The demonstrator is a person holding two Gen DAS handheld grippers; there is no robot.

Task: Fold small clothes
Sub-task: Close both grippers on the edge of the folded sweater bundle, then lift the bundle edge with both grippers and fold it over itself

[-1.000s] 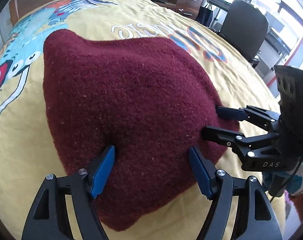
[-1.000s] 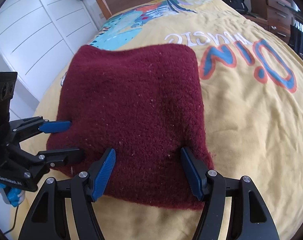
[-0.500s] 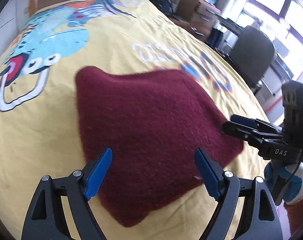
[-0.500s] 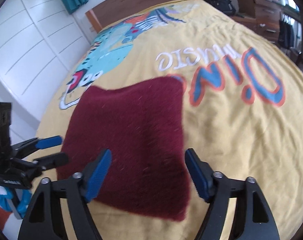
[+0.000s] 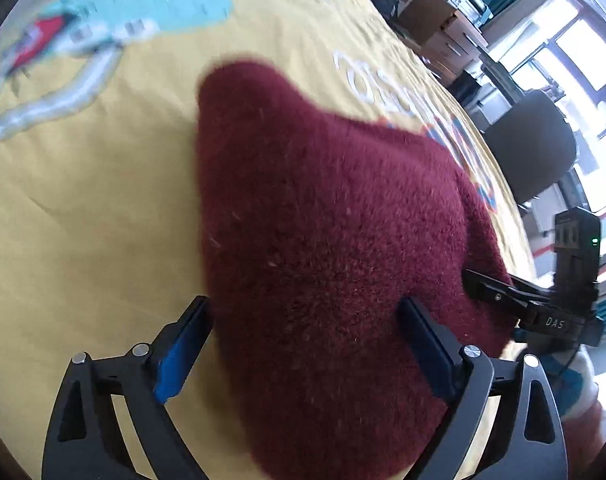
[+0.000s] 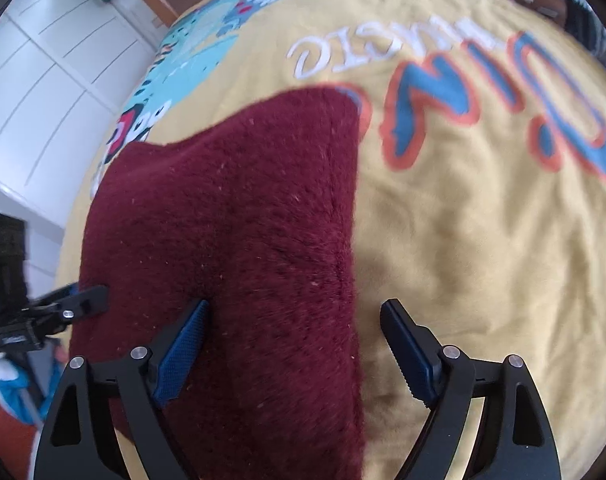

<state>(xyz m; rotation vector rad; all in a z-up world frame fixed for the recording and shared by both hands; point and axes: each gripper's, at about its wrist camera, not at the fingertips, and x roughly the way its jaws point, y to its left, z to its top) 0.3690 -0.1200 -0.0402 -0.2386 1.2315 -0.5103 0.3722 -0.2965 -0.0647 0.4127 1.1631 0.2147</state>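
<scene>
A dark red fleece garment (image 5: 323,240) lies spread on the yellow printed bedspread (image 5: 83,220), folded into a thick slab with a straight edge on its right side in the right wrist view.

The left tongs (image 5: 307,344) point steeply down over the near part of the garment. Their jaws are opening and stand wide; the left blue pad (image 5: 179,360) sits off the cloth's left edge over the bedspread, the right pad over the fleece. The cloth lies between them but neither pad presses it.

The right tongs (image 6: 295,344) also tilt steeply down, with jaws opening wide. The left pad (image 6: 183,360) hangs over the fleece and the right pad over bare bedspread, so the garment's right edge runs between them, unpinched.

Each tool shows in the other's view, at the garment's opposite near corners. A black office chair (image 5: 531,148) and wooden drawers (image 5: 443,28) stand beside the bed; white wardrobe doors (image 6: 43,92) line the other side.
</scene>
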